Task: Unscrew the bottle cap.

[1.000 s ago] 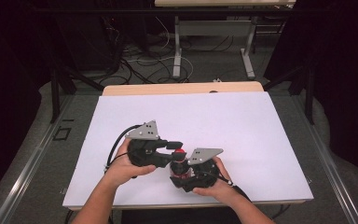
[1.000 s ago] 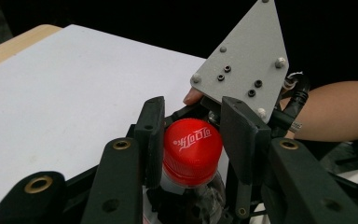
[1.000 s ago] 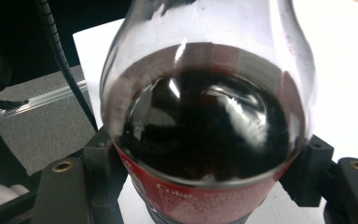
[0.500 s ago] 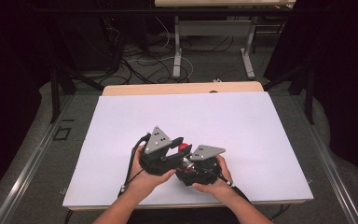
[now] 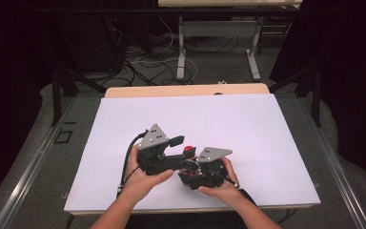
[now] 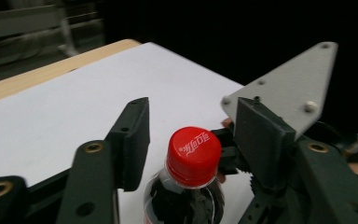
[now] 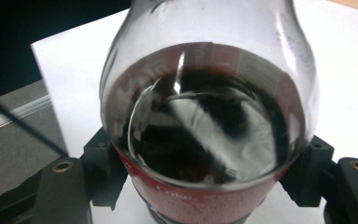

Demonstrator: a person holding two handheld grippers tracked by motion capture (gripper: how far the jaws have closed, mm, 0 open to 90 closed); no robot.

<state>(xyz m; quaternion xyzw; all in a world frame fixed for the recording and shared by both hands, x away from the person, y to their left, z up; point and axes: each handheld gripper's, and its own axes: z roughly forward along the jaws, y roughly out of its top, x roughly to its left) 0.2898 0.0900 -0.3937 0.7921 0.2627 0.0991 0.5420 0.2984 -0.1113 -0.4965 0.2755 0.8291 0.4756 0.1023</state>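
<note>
The right gripper (image 5: 190, 168) clamps its fingers (image 7: 103, 165) on the body of a cola bottle (image 7: 205, 121), one pad pressed against each side of the red label, holding it upright over the white tabletop (image 5: 248, 124). The left gripper (image 6: 193, 135) has just been opening: its fingers (image 6: 133, 140) stand apart on either side of the bottle's red cap (image 6: 193, 150), which sits between them with a gap on each side, neither pad touching it.
</note>
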